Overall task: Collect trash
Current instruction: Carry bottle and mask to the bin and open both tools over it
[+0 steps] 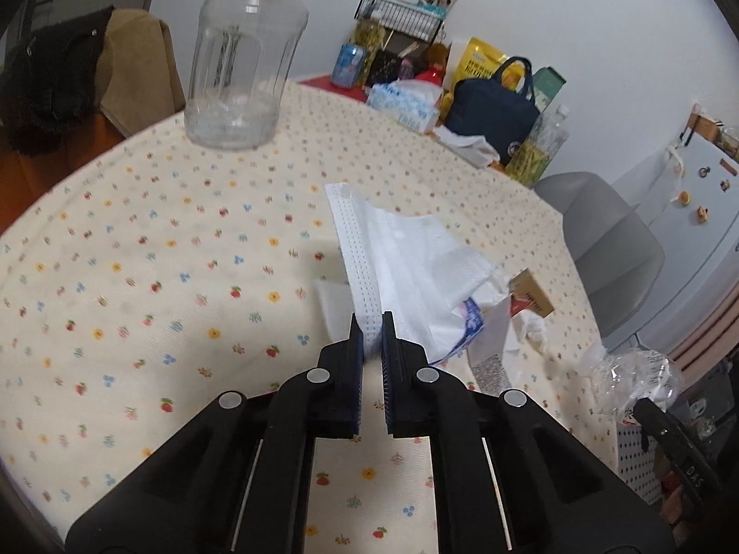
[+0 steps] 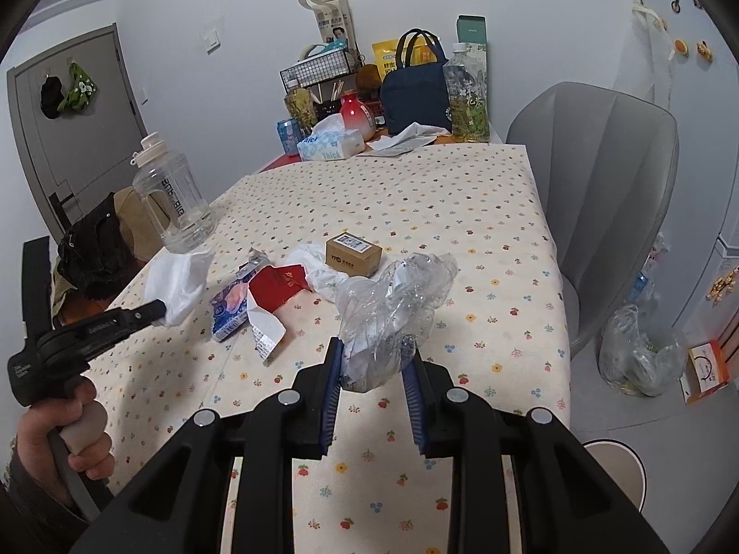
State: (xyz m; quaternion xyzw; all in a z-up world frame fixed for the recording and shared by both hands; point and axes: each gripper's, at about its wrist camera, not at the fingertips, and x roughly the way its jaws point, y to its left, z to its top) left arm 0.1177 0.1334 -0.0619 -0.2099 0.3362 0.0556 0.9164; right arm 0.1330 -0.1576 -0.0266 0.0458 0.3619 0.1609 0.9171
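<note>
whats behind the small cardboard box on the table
Behind the cardboard box only bare flowered tablecloth shows, running back to the tissue box. Anything tucked right against the box's back face is hidden.

"thick" reads on the blue tissue box (image 2: 330, 144); "yto" on the small cardboard box (image 2: 353, 256).

I count two claws: my left claw (image 1: 372, 337) clamps one white face mask (image 1: 355, 249), my right claw (image 2: 374, 360) one crushed clear plastic bottle (image 2: 392, 304). On the worktop (image 2: 462, 212): one small cardboard box (image 2: 353, 255), one red packet (image 2: 277, 286), one big clear jug (image 2: 173, 203), one tissue box (image 2: 330, 144) at upper centre.
</note>
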